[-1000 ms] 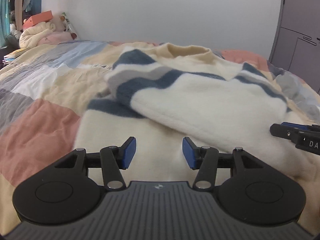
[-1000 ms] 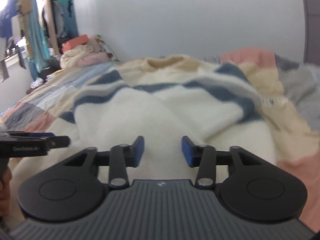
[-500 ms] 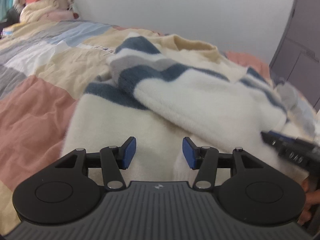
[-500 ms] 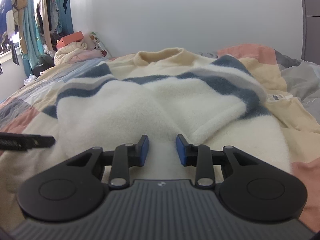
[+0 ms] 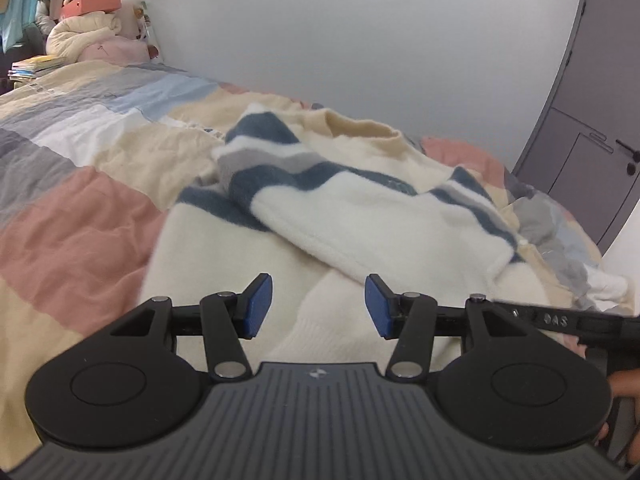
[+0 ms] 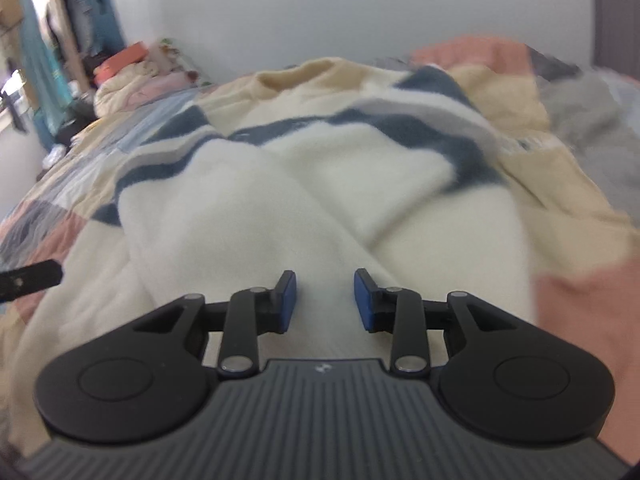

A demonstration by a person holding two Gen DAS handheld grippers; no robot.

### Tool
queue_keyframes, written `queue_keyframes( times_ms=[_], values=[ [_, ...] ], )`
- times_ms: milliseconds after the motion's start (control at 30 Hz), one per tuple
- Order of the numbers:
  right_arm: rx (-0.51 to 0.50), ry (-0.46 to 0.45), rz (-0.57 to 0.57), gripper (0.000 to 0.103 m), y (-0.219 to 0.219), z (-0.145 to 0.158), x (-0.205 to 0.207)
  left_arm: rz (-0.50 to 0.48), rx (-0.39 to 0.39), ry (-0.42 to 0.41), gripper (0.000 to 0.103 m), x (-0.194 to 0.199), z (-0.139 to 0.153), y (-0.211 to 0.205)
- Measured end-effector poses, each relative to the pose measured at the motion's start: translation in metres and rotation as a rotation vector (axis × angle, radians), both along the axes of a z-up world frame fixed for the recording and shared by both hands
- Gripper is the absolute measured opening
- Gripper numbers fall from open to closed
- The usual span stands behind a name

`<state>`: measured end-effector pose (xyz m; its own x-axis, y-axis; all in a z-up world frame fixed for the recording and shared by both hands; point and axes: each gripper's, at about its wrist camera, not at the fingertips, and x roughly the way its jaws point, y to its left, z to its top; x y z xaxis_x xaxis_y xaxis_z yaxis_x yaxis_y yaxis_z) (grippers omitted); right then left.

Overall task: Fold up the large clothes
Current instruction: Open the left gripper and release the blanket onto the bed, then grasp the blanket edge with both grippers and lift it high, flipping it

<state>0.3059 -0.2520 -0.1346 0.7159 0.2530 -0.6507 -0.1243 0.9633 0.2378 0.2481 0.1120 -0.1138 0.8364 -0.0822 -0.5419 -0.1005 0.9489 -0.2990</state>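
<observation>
Pale letters stand on the black arm of the right gripper (image 5: 560, 322) at the left wrist view's right edge, upside down; they look like "DAS", though this is not sure. A small logo mark on the left gripper (image 5: 318, 306) carries no words

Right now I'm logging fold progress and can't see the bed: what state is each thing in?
Sweater: lying on the quilt, both sleeves folded across its body, hem not yet folded up.
Quilt: spread over the bed, wrinkled.
Left gripper: open, empty, above the hem.
Right gripper: open, empty, above the hem.
Door: closed.
</observation>
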Motion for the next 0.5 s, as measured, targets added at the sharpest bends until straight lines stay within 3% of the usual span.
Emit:
queue_keyframes(
  times_ms=[133,233,333,400,500],
  values=[
    [0.012,0.004,-0.091,0.036,-0.031,0.021,-0.046,0.039,-0.214,0.041,0.057,-0.022,0.007,0.021],
    [0.062,0.030,-0.142,0.042,-0.056,0.026,-0.070,0.116,-0.230,0.075,0.057,-0.039,0.004,0.032],
    [0.209,0.116,-0.207,0.064,-0.082,0.012,-0.083,0.179,-0.263,0.114,0.057,-0.060,-0.005,0.044],
    [0.336,0.194,-0.242,0.064,-0.096,-0.002,-0.085,0.239,-0.262,0.127,0.057,-0.072,-0.007,0.054],
    [0.497,0.291,-0.308,0.063,-0.107,-0.028,-0.086,0.321,-0.326,0.125,0.057,-0.088,-0.010,0.072]
  ],
)
